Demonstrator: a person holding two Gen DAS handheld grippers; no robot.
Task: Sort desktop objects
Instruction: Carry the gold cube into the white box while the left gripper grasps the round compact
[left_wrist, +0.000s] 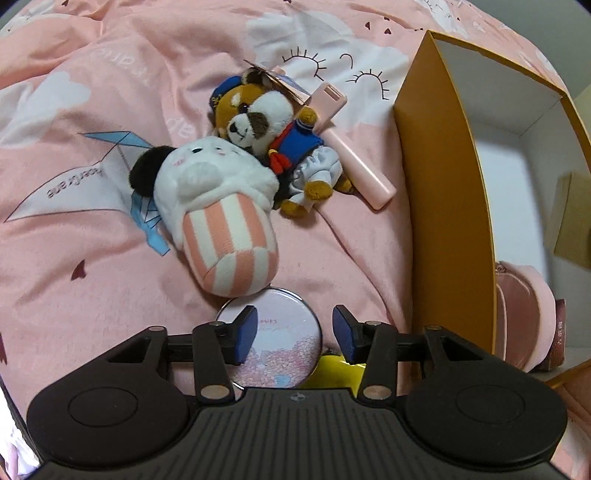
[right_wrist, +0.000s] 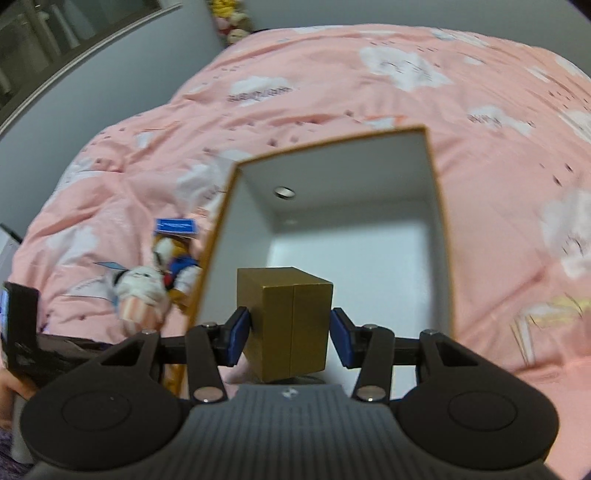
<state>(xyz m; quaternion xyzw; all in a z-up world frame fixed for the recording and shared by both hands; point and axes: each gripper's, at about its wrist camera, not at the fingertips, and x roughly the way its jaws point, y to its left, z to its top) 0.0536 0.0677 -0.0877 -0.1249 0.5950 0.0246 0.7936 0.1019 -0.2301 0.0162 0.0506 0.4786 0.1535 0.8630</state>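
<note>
On the pink quilt (left_wrist: 74, 258), going left to right in the left wrist view: a white plush (left_wrist: 218, 206) with a striped end, a sailor bear (left_wrist: 273, 136) against it, a pink stick (left_wrist: 354, 155) under the bear, then the orange box (left_wrist: 439, 206) standing open at the right. A round tin (left_wrist: 280, 343) lies just below the plush, touching its striped end. The left gripper (left_wrist: 293, 334) hangs over the tin with its jaws apart and nothing between them; one pad overlaps the tin's left rim.

The right gripper (right_wrist: 290, 334) is clamped on a gold cube (right_wrist: 291, 325) held above the box's near end.

Risks, as I judge them: the quilt is soft, so pressing on the flat tin may sink or tip it. The cube, dropped short, could catch the box's near wall.
</note>
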